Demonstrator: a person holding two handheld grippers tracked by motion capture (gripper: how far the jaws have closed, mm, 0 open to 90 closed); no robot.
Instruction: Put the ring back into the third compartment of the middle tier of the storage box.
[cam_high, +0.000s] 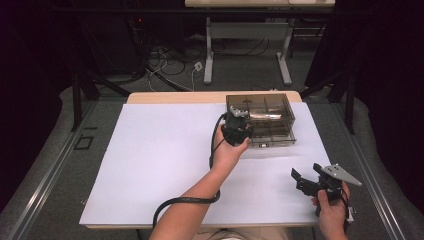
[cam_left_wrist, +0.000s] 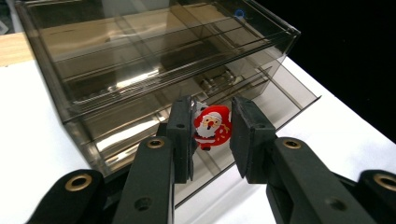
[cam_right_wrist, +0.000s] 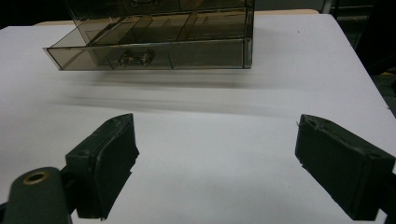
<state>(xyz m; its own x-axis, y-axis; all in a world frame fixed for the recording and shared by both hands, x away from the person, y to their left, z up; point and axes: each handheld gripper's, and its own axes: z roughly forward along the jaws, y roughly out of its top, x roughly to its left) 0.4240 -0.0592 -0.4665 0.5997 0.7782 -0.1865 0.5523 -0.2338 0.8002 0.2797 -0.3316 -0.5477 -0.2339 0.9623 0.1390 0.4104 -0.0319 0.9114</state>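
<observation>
In the left gripper view we see the left gripper (cam_left_wrist: 212, 135) holding a small red-and-white Santa figure (cam_left_wrist: 212, 127) between its 2 jaws, which press on either side of it. The figure stands upright, long axis running 12 to 6 o'clock, hat at 12, face turned toward the camera. It hangs just above the pulled-out lowest drawer (cam_left_wrist: 285, 100) of a smoky transparent drawer box (cam_left_wrist: 140, 51); we cannot tell which compartment lies beneath it.

In the high view the box (cam_high: 260, 107) sits on the white table (cam_high: 160, 160) at about 1 o'clock, with the left gripper (cam_high: 236, 127) at its front left corner. The right gripper (cam_high: 312, 182) hovers at 5 o'clock, well apart from the box, its jaws spread wide with nothing between them.
</observation>
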